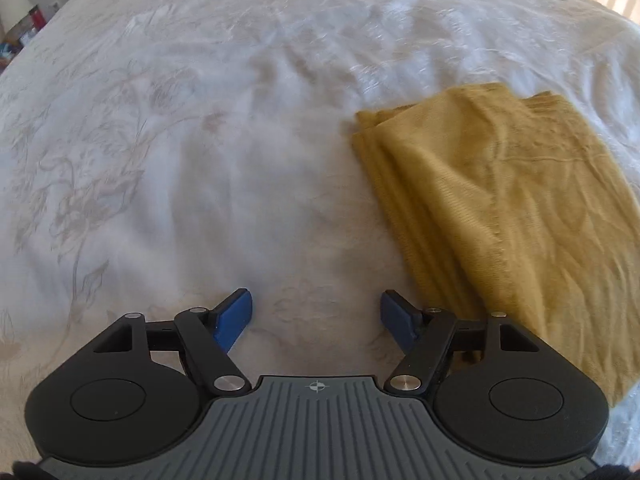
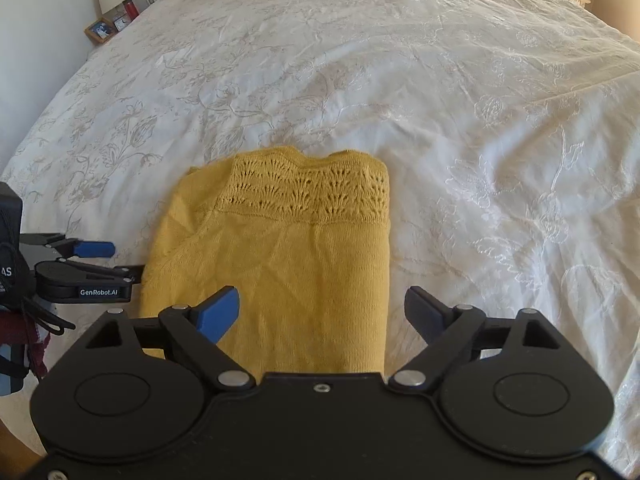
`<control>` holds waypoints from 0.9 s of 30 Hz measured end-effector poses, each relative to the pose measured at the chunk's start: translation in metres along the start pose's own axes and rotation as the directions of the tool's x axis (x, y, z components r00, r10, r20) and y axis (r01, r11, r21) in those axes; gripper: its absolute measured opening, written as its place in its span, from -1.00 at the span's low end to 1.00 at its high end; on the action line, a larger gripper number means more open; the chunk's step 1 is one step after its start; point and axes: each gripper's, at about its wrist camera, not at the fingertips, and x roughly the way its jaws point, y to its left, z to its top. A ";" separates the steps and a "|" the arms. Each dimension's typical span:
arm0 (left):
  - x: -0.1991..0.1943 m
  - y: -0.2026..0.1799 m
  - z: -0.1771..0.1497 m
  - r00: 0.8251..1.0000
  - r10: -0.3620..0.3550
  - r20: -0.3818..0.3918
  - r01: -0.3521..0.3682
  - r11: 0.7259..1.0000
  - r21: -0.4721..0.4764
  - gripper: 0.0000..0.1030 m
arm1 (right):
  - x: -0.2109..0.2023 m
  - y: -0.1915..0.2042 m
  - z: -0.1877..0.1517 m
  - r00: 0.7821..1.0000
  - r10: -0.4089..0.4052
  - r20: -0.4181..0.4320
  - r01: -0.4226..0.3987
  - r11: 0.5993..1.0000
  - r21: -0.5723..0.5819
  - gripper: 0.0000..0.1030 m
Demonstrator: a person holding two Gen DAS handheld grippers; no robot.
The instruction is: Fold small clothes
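A mustard-yellow knit garment [image 2: 288,256] lies folded on the white bedspread [image 2: 400,80], with a lacy openwork band at its far end. My right gripper [image 2: 322,312] is open and empty, hovering over the garment's near part. In the left wrist view the garment [image 1: 500,200] lies to the right. My left gripper [image 1: 316,320] is open and empty over bare bedspread [image 1: 200,160], just left of the garment's edge. It also shows in the right wrist view [image 2: 96,258] at the garment's left side.
The bed is covered by a white spread with an embroidered floral pattern. A nightstand [image 2: 108,20] with a lamp, a framed photo and a red bottle stands at the far left corner. The bed's edge falls away at the right.
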 end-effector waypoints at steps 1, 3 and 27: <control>-0.004 0.008 0.002 1.000 -0.009 0.004 0.009 0.999 -0.047 0.32 | 0.004 0.000 0.006 1.000 -0.004 -0.002 0.004 1.000 -0.009 0.79; -0.020 0.016 0.010 0.998 -0.013 0.059 0.018 0.995 -0.097 0.30 | 0.012 -0.002 0.015 1.000 -0.007 0.001 0.007 1.000 -0.016 0.91; 0.053 -0.023 0.099 0.996 -0.084 0.023 0.083 0.995 0.056 1.00 | 0.126 -0.014 0.074 0.989 -0.051 -0.141 0.051 0.999 -0.003 1.00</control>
